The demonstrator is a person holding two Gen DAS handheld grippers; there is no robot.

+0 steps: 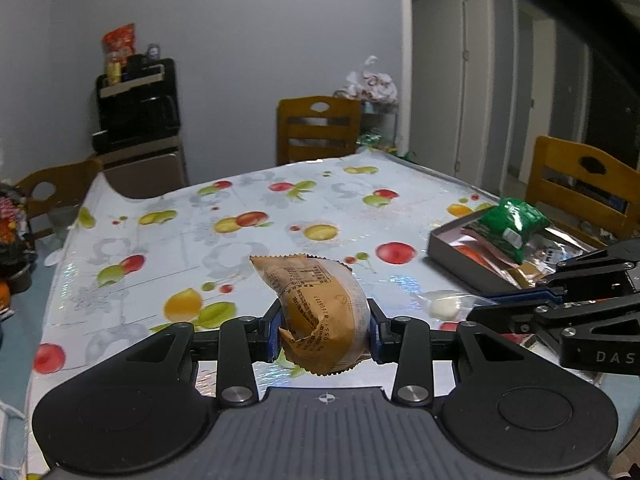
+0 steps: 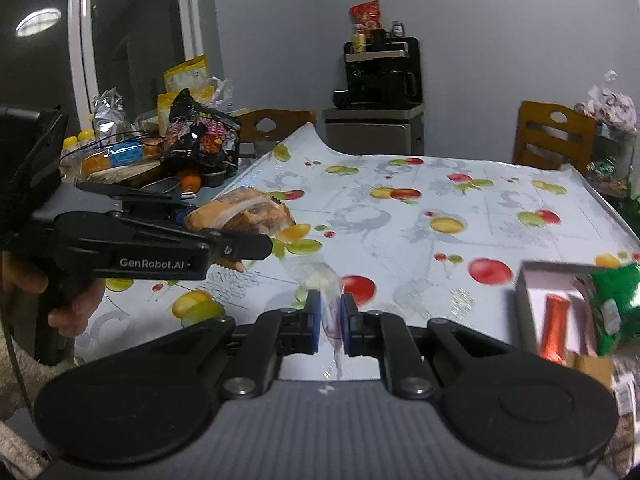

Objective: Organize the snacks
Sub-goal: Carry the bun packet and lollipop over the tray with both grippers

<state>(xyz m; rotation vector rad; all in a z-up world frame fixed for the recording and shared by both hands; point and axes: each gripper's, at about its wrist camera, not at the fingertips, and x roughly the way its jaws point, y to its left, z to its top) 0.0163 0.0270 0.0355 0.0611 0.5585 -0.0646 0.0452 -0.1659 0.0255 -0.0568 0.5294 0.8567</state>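
Observation:
My left gripper (image 1: 323,330) is shut on a tan wrapped pastry packet (image 1: 316,312), held above the fruit-patterned tablecloth (image 1: 240,216); the same packet (image 2: 240,213) shows in the right wrist view. My right gripper (image 2: 330,320) is shut on the clear wrapper of a small white candy (image 2: 320,278), also seen as a white candy (image 1: 444,307) beside the right gripper (image 1: 520,304) in the left view. A grey box (image 1: 444,246) at the right holds a green snack bag (image 1: 510,226), an orange-red stick (image 2: 554,326) and other packets.
Wooden chairs (image 1: 318,128) stand round the table. A side table at the left of the right wrist view is piled with snack bags (image 2: 200,136) and bottles. A black coffee machine (image 1: 138,100) sits on a cabinet by the wall. A hand (image 2: 76,304) grips the left gripper's handle.

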